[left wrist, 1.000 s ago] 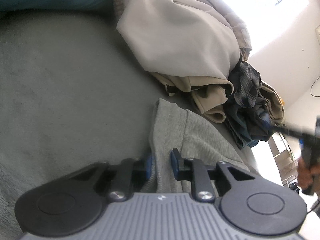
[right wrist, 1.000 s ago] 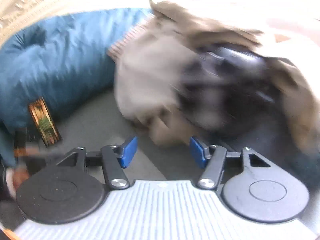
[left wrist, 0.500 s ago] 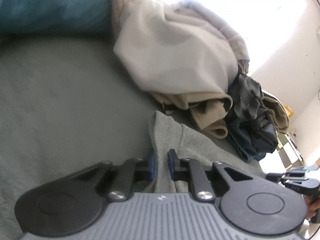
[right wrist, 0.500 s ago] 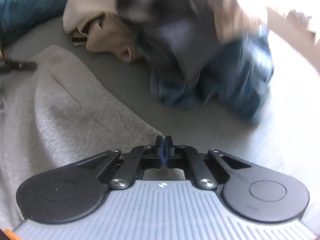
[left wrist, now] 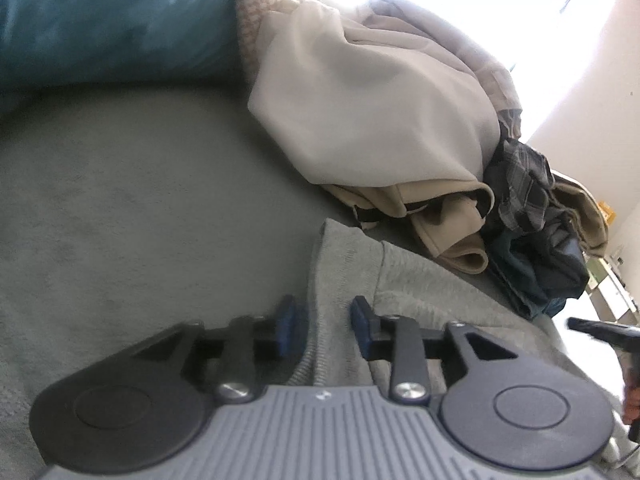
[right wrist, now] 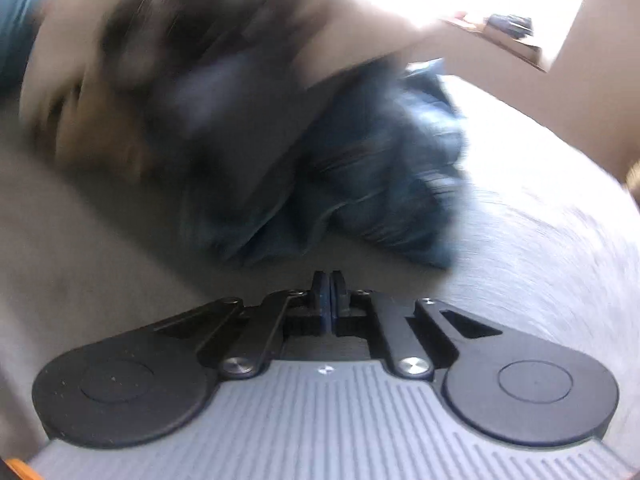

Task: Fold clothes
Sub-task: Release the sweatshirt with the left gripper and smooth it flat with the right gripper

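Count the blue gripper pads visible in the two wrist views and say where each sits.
4. Two blue rubber pads stand apart, either side of the grey sweatshirt's edge, in the left view. Two more are pressed together in the right view.

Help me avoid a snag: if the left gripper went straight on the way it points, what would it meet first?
Probably the grey sweatshirt: a fold already lies between the opening fingers of the left gripper. The beige garment lies beyond.

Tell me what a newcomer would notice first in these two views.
The heap of unfolded clothes, cream and tan on top and dark plaid at its right, fills the far side of the grey bed cover. In front, the left hand-held gripper is opening around the grey sweatshirt edge; the right hand-held gripper is shut, empty.
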The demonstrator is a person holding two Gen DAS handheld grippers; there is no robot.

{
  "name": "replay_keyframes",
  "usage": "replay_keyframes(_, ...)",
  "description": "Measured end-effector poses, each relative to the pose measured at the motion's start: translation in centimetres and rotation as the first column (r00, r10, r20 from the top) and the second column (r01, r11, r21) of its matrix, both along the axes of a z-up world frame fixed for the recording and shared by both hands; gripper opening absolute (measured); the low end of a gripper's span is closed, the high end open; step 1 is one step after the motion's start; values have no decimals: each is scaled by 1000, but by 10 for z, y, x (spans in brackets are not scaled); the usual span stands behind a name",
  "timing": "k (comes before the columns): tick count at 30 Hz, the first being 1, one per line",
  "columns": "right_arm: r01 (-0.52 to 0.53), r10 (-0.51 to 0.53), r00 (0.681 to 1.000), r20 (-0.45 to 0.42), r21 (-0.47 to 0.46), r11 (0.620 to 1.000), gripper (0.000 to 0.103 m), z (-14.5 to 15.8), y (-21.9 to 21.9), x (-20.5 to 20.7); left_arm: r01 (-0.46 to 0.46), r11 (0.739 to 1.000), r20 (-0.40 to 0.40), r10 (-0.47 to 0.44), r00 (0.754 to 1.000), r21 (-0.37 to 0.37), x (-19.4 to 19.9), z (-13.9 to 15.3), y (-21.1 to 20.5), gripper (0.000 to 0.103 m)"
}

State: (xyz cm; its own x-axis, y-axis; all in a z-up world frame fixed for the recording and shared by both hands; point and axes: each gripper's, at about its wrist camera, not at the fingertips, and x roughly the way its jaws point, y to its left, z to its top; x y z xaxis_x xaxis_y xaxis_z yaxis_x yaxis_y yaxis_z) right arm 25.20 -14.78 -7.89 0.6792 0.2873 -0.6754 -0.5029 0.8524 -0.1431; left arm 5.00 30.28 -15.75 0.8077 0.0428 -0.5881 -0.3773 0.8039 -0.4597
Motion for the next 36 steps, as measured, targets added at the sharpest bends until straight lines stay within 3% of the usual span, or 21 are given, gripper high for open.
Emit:
replay_keyframes(2,92,-96,995,29,99,991,5,30,-38,-6,-17,1000,2,17,1000,4,-2,5,0,46)
replay_keyframes(4,197,-211,975,61,183,963,17,62,-81,-16,-30,999,19,30,999,14,-5,11,-2,52)
replay_keyframes(5,260,-281,957,77,209,943,27,74,-107,-25,-33,999,32,32,999,25,-8,15,-4,53)
replay_keyframes(8,437,-484,868,113,291,851,33,112,-185,-56,-38,997,66,33,997,66,-14,28,-11,57)
replay_keyframes(12,628,-679,732,48,339,701,43,127,-270,-106,-40,995,98,30,995,97,-18,44,-22,61)
replay_keyframes(16,744,-783,616,-84,388,544,43,113,-338,-155,-2,993,106,-10,994,121,-17,56,-41,62)
replay_keyframes(19,794,-807,552,-210,427,432,43,86,-353,-165,59,986,86,-73,994,155,-10,62,-62,63)
replay_keyframes(23,824,-768,516,-380,465,324,43,50,-355,-140,145,966,53,-160,986,212,5,58,-94,63)
replay_keyframes(25,824,-732,519,-441,485,292,43,42,-353,-128,180,951,24,-192,981,250,14,52,-107,63)
replay_keyframes(26,822,-713,530,-459,484,300,43,40,-348,-115,191,944,5,-199,980,268,18,49,-112,63)
replay_keyframes(28,805,-660,586,-470,431,407,43,39,-335,-85,208,936,-32,-208,978,284,27,42,-118,62)
replay_keyframes(31,735,-602,668,-438,262,625,44,35,-299,-38,218,931,-59,-210,976,294,33,32,-120,62)
replay_keyframes(33,560,-499,803,-327,129,818,44,32,-259,-19,232,925,-72,-221,973,300,34,27,-119,62)
replay_keyframes(35,334,-331,919,-213,-21,942,46,26,-223,-11,252,920,-85,-237,968,300,36,22,-118,62)
replay_keyframes(36,205,-221,961,-165,-106,973,47,21,-205,-9,262,919,-89,-247,965,296,37,18,-117,62)
